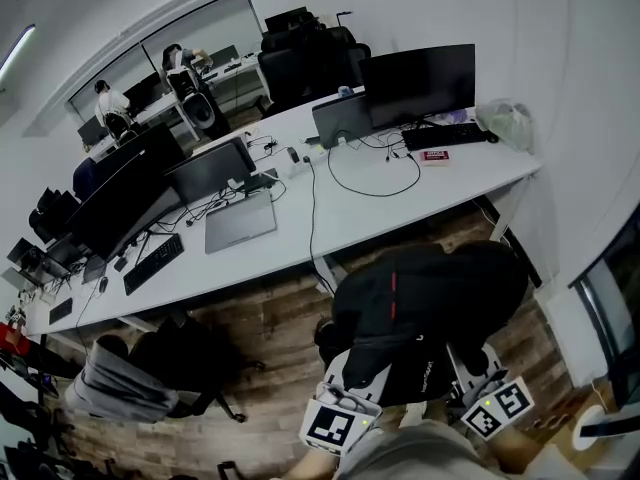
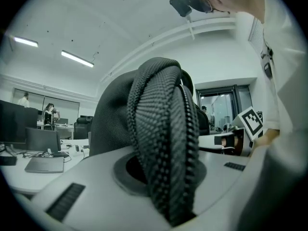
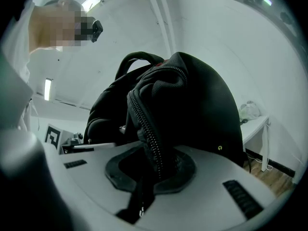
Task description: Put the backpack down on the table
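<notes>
We find the backpack (image 1: 430,308) held up over the wood floor (image 1: 270,338), on the near side of the white table (image 1: 420,203) and not yet on it. L gripper (image 2: 166,186) is clenched on its mesh shoulder strap (image 2: 159,129). R gripper (image 3: 149,177) is clenched on the zippered edge (image 3: 144,119). Both grip the pack's near end, side by side.

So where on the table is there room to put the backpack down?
The biggest bare patch for the backpack on the table is along its near edge, in front of the looped black cable and the keyboard, to the right corner. The laptop has a little room beside it. The left end is crowded with monitors and a second keyboard.
</notes>
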A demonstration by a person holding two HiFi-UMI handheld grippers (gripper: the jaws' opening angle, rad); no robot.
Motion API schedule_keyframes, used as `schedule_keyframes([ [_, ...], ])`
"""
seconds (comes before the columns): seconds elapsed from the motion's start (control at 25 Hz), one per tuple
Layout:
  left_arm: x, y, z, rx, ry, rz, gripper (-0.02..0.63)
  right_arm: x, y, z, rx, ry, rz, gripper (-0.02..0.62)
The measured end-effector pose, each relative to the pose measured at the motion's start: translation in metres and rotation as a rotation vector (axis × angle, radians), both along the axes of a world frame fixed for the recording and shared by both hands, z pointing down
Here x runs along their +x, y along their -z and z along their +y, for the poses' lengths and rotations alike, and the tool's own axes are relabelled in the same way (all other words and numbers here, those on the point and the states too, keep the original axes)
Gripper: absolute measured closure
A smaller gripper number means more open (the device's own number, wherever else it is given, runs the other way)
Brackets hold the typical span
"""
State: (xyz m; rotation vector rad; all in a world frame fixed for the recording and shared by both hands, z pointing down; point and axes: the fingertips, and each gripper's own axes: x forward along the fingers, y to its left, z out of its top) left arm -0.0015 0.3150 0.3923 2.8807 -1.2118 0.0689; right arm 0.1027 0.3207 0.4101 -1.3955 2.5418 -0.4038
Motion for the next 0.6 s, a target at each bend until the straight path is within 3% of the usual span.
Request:
schedule_keyframes([
  [0.6, 0.031, 0.008, -0.044, 0.024, 0.048, 0.012, 0.549, 0.032, 0.01, -0.048, 0.032, 0.057, -0.018, 0.557],
])
